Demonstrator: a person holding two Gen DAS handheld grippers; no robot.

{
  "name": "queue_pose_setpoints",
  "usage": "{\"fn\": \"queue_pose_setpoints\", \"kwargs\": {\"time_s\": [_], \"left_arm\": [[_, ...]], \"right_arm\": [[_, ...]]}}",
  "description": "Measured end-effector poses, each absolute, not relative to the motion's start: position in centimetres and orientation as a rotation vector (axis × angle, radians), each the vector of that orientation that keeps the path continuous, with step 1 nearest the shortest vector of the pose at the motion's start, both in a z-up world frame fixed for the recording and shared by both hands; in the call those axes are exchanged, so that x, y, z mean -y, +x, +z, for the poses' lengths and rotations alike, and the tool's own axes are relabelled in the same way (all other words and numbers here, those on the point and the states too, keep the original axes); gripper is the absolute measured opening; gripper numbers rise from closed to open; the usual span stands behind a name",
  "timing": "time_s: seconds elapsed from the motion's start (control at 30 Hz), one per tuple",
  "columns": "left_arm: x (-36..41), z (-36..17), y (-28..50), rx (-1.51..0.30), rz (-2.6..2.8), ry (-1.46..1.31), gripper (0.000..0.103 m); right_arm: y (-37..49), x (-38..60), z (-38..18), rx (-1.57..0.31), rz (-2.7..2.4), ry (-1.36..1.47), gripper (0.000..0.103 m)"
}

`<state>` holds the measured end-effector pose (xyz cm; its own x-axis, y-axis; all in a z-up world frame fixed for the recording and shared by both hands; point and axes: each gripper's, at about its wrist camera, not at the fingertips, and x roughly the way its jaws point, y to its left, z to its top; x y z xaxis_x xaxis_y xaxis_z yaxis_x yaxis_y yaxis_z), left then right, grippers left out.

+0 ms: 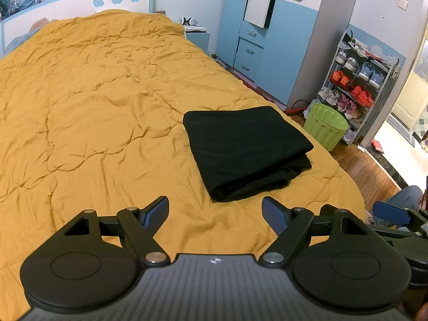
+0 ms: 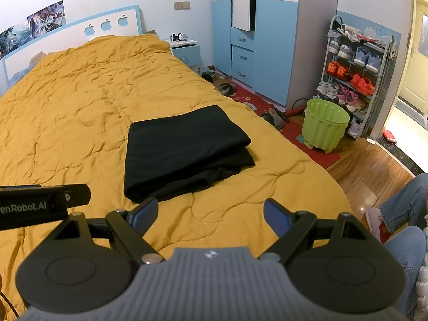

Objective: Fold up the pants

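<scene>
Both of my tools are empty with jaws spread wide: the left hand-held gripper (image 1: 215,210) and the right hand-held gripper (image 2: 211,210) hang above the mustard quilt (image 1: 93,107) on the bed, touching nothing. The black pants (image 1: 246,149) lie just ahead of the fingers as a thick folded bundle, near the bed's right edge. The fold looks finished to me, so the risk is meddling: a finger dragged through the loose lower layers at the near right corner could pull the stack open, or a push could slide it toward the green bin (image 2: 325,128) on the floor.
</scene>
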<state>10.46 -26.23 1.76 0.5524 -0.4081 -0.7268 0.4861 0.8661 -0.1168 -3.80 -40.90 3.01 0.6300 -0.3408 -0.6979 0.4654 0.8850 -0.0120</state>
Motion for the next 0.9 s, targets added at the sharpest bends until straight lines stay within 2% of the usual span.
{"fn": "queue_pose_setpoints", "kwargs": {"time_s": [0.9], "left_arm": [[26.20,1.60,10.46,-0.828,-0.534,0.094,0.092]], "right_arm": [[-3.82,40.73,2.85,-0.762,-0.463,0.173,0.082]]}}
